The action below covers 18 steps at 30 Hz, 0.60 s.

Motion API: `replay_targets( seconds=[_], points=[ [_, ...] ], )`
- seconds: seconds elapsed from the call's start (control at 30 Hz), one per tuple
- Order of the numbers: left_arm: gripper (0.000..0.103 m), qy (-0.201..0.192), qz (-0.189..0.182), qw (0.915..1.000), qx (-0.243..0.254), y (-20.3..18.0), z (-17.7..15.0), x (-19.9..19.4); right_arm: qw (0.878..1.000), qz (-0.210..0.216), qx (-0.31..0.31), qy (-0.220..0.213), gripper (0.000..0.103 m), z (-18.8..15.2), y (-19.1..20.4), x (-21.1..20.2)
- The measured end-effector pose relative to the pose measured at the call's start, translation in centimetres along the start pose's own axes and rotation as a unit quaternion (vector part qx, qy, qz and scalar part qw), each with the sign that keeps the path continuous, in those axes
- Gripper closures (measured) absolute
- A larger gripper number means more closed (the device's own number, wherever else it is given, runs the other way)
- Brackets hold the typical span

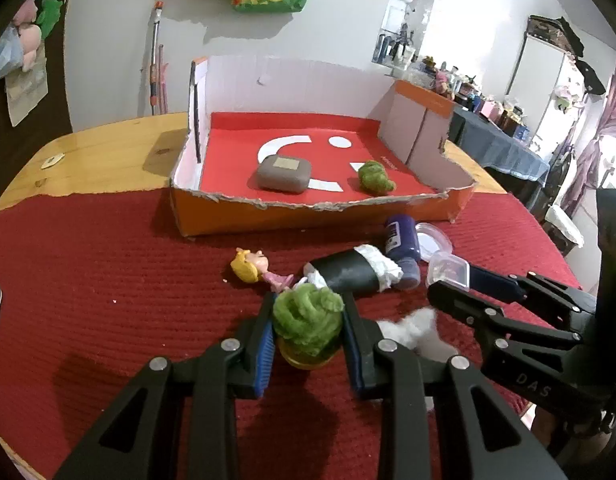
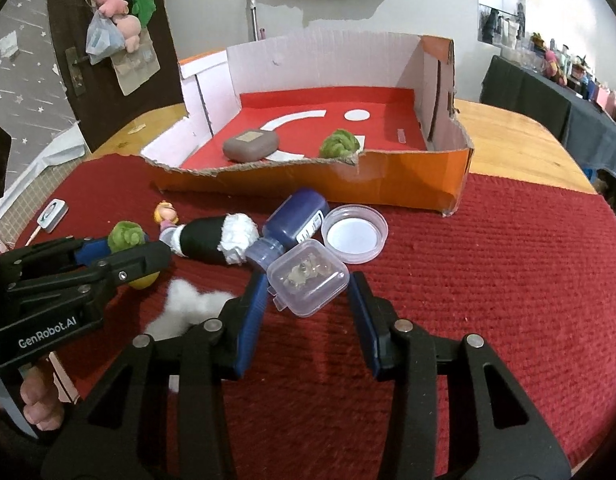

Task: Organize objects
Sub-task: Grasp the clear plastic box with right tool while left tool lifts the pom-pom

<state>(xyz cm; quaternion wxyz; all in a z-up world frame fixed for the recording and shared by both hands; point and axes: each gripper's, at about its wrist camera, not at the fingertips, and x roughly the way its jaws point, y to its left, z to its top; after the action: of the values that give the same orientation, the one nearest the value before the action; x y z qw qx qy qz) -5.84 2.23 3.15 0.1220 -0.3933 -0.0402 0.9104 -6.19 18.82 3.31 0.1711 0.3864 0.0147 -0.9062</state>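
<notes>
Both grippers are at the pick-up step, each around 1 item of the loose pile on the red woven mat (image 2: 488, 280). The left gripper (image 1: 308, 320) has its blue pads against the sides of a fuzzy green yarn ball on a yellow base (image 1: 308, 322), apparently clamped on it. The right gripper (image 2: 310, 280) brackets a small clear plastic lidded box (image 2: 308, 276); its fingers stand apart, gaps showing either side. The torn orange cardboard tray with a red floor (image 2: 388, 188) lies beyond, already holding a grey rounded case (image 2: 250, 145) and a second green yarn ball (image 2: 340, 143). Next, I judge, the left should lift and carry forward over the tray's torn front wall, while the right must close squarely on the box.
</notes>
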Motion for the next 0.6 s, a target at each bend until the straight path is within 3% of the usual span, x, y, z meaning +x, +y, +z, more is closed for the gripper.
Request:
replay_targets(
  seconds=[0.13, 0.27, 0.4, 0.5, 0.6],
  points=[
    [0.072, 0.002, -0.02, 0.9997, -0.014, 0.8, 0.0, -0.1, 1.0, 0.008, 0.001, -0.002, 0.063, 0.0, 0.1, -0.3],
    [0.072, 0.017, -0.016, 0.9993, -0.028, 1.5, -0.3, 0.5, 1.0, 0.012, 0.002, 0.002, 0.063, -0.2, 0.3, -0.1],
    [0.072, 0.001, -0.035, 0.9989, -0.031, 1.6, -0.4, -0.5, 1.0, 0.014, 0.003, 0.001, 0.063, -0.3, 0.3, -0.2],
    [0.072, -0.012, -0.029, 0.9992, -0.025, 1.8, -0.2, -1.0, 1.0, 0.015, 0.003, 0.0, 0.063, -0.3, 0.4, -0.3],
    [0.072, 0.001, -0.027, 0.9986, -0.046, 3.2, -0.3, -0.5, 1.0, 0.016, 0.002, -0.004, 0.063, -0.3, 0.5, -0.5]
  ],
)
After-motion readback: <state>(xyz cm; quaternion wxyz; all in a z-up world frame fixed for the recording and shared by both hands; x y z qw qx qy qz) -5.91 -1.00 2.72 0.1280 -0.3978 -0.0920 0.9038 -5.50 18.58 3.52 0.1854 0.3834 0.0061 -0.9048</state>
